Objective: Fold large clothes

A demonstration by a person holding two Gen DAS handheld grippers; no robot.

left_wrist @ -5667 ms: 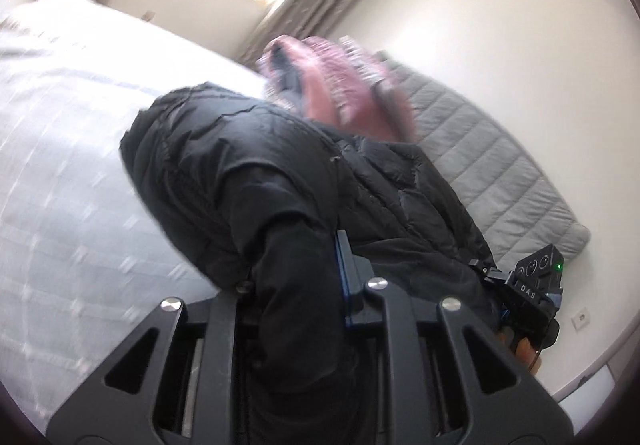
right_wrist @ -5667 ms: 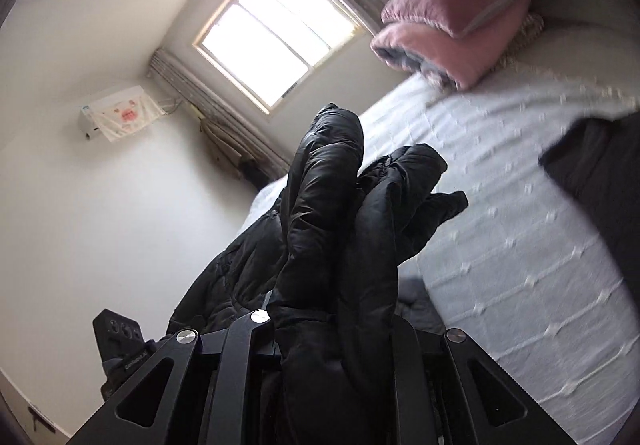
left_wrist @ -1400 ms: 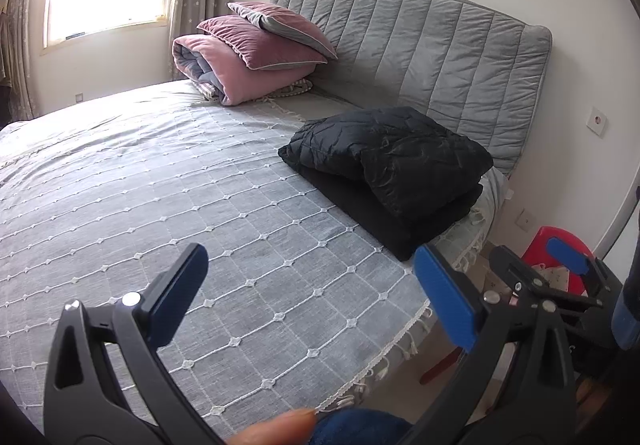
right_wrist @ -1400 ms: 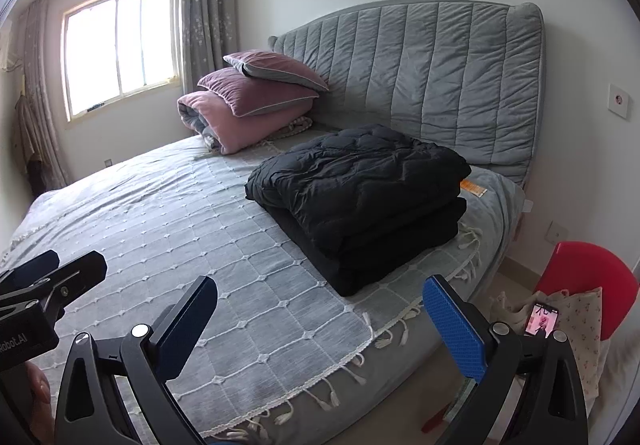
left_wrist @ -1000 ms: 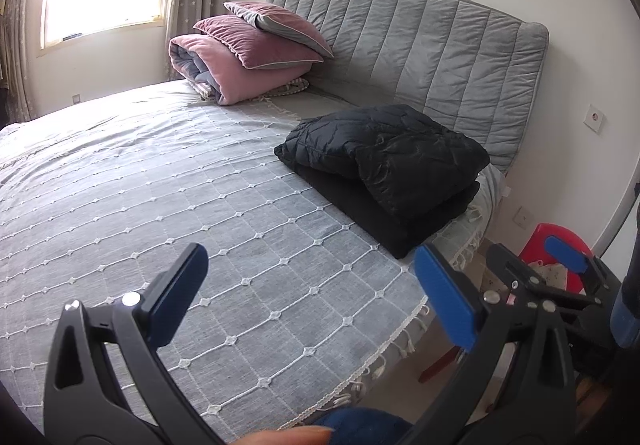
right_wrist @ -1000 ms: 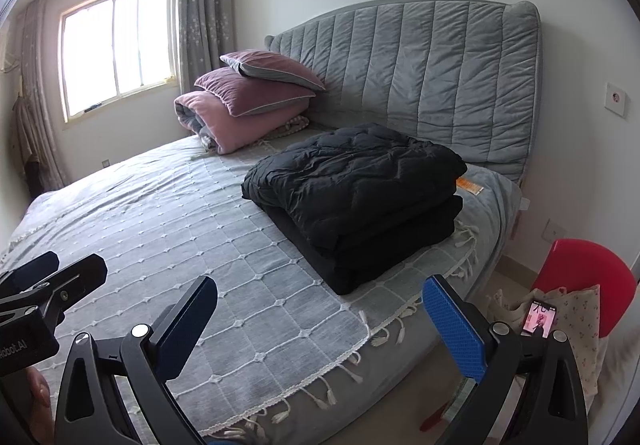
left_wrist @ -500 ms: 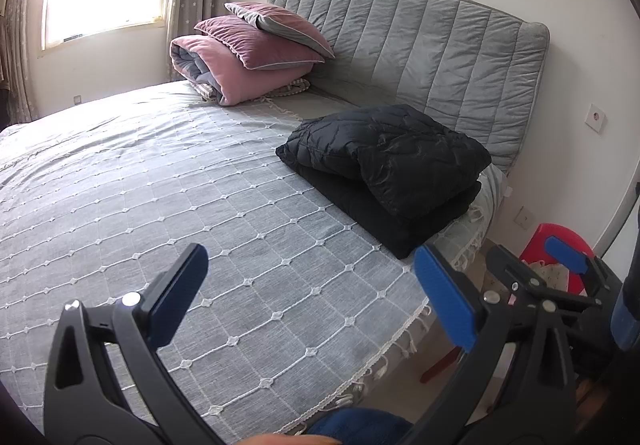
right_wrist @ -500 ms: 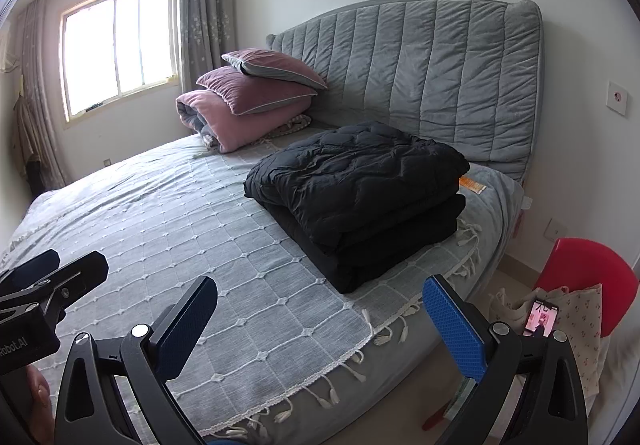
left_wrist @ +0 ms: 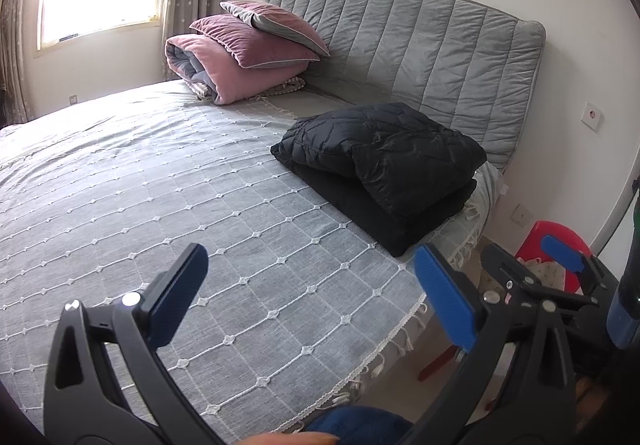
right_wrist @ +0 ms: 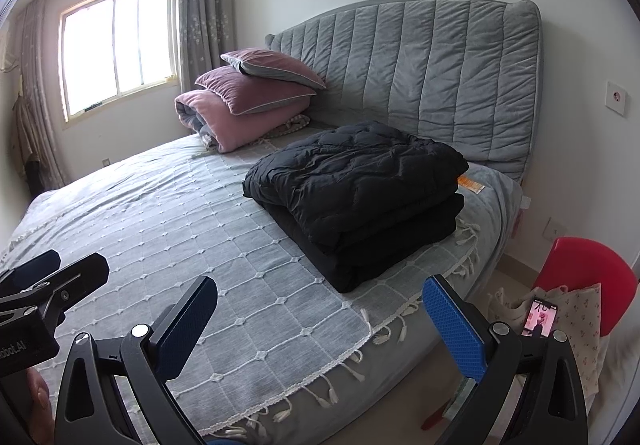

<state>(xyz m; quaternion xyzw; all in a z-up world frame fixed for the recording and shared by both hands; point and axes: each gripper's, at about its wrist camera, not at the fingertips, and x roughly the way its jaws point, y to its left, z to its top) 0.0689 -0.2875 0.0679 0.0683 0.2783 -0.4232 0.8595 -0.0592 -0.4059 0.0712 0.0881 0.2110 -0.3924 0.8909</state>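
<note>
- My left gripper (left_wrist: 312, 297) and right gripper (right_wrist: 324, 325): both released, holding nothing.
- Black jacket (right_wrist: 356, 193) lay folded on the bed (right_wrist: 200, 245), near the headboard (right_wrist: 420, 73).

Daylight from a curtained window (right_wrist: 116, 45) falls on white walls, a grey quilted headboard (right_wrist: 424, 73), a grey bedspread (left_wrist: 160, 185) and stacked pink pillows (left_wrist: 248, 49).
</note>
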